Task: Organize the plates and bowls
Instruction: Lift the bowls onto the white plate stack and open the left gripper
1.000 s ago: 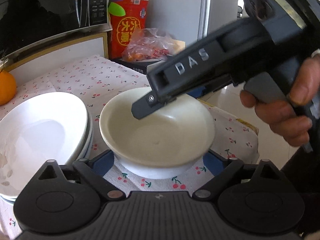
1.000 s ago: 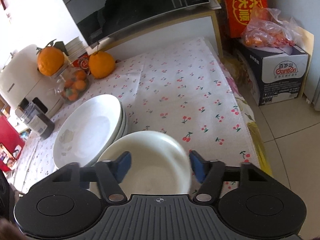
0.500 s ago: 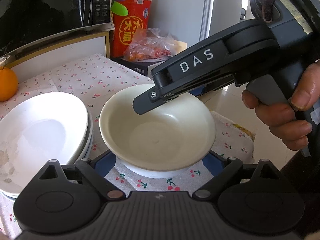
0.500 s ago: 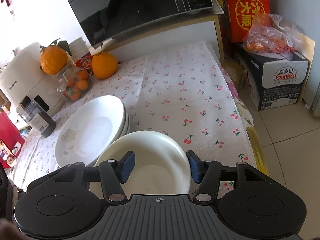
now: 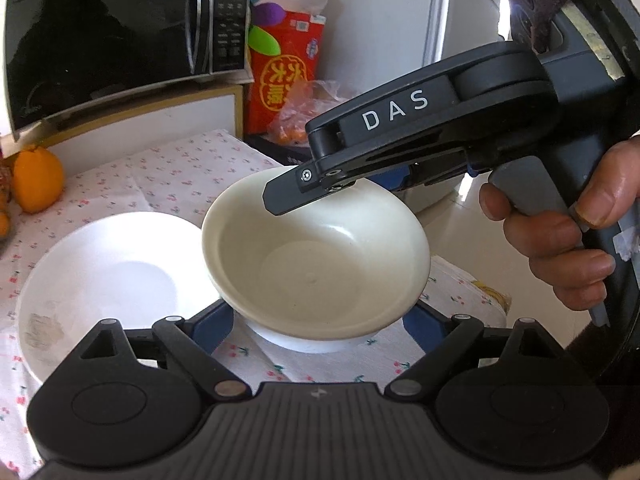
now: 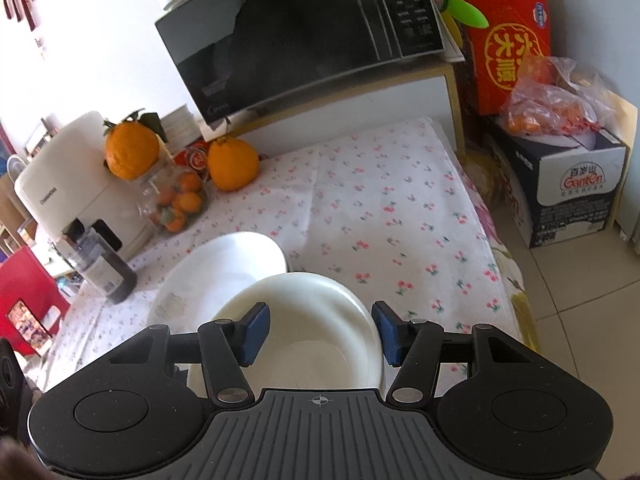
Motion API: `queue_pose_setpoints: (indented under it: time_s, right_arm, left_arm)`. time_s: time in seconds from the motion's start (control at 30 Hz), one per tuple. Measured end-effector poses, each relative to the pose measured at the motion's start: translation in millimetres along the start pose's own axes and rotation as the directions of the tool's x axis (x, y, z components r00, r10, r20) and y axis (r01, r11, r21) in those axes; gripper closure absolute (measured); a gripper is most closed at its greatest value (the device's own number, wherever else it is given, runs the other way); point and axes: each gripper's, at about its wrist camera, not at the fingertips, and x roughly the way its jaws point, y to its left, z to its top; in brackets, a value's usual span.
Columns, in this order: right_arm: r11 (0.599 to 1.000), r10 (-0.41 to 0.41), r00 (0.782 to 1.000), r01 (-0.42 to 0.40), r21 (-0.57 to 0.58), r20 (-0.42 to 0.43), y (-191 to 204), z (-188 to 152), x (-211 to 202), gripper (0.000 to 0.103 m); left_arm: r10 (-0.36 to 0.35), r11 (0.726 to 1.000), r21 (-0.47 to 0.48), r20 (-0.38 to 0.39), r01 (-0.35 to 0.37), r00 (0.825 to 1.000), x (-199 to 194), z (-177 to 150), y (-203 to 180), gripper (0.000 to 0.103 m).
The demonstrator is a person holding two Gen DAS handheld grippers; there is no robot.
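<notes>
- While the cream bowl (image 5: 316, 256) sits low and central in both wrist views, its base shows over the cherry-print surface (image 6: 384, 216); whether it touches the cloth I cannot tell.
- Left gripper (image 5: 318, 326) stands wide, its blue pads (image 5: 214, 320) on either side of the bowl's underside; whether they press on it cannot be told.
- Right gripper (image 6: 318, 332) is about half open, its blue pads (image 6: 256, 332) over the bowl's rim, one above the inside and one at the outer edge, and any contact cannot be made out.
- Seen from the left wrist, the right gripper (image 5: 280, 196) reaches over the bowl's far rim, with a hand (image 5: 560, 240) on its handle.
- White plates (image 6: 224, 276) lie stacked just beside the bowl, partly behind it.
- Farther back stand a microwave (image 6: 304, 36), two oranges (image 6: 234, 164), a jar of small fruit (image 6: 176, 200) and a dark bottle (image 6: 104, 268).
</notes>
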Motion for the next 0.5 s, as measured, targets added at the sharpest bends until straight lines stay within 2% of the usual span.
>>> queue_pose_setpoints:
  time_s: [0.23,0.5]
  right_arm:
    - [0.999,0.037,0.999,-0.036,-0.023,0.02,25.1,14.9,8.4,0.047]
    - [0.997,0.066,0.998,-0.065,-0.034,0.005,51.8,26.8,31.3,0.047]
  left_arm:
    - [0.038,0.999,-0.029,0.021,-0.037,0.999,-15.7,1.1,17.5,0.012]
    - [0.082,0.995,-0.049,0.024,-0.081,0.996,-30.4,-2.8,37.6,0.012]
